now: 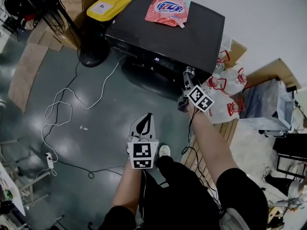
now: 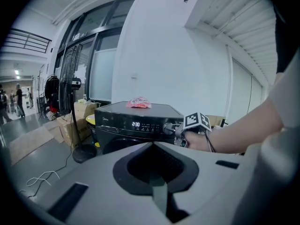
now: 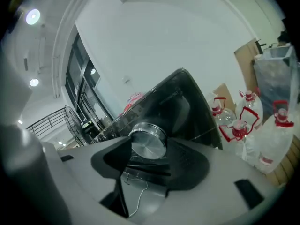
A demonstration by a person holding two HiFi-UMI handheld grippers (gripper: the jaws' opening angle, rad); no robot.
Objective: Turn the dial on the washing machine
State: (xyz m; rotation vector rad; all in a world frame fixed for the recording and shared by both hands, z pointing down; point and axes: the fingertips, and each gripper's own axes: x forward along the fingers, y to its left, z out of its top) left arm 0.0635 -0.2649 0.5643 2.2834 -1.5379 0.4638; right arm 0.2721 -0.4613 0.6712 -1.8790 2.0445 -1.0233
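The black washing machine (image 1: 168, 32) stands ahead with a pink detergent pouch (image 1: 168, 8) lying on its top. Its silver dial (image 1: 189, 71) is at the right end of the front panel. My right gripper (image 1: 187, 82) is at the dial, and in the right gripper view the dial (image 3: 149, 142) sits between the two jaws with the pads against its sides. My left gripper (image 1: 145, 121) hangs lower over the floor, shut and holding nothing. The left gripper view shows the machine (image 2: 136, 114), its lit display and the right hand at the dial (image 2: 169, 128).
A floor fan's base (image 1: 93, 56) and a yellow bin (image 1: 108, 6) stand to the machine's left. Several water jugs with red handles (image 1: 225, 87) crowd its right side. Cables (image 1: 72, 104) and a power strip (image 1: 49, 161) lie on the floor. A wooden pallet (image 1: 229, 127) is at the right.
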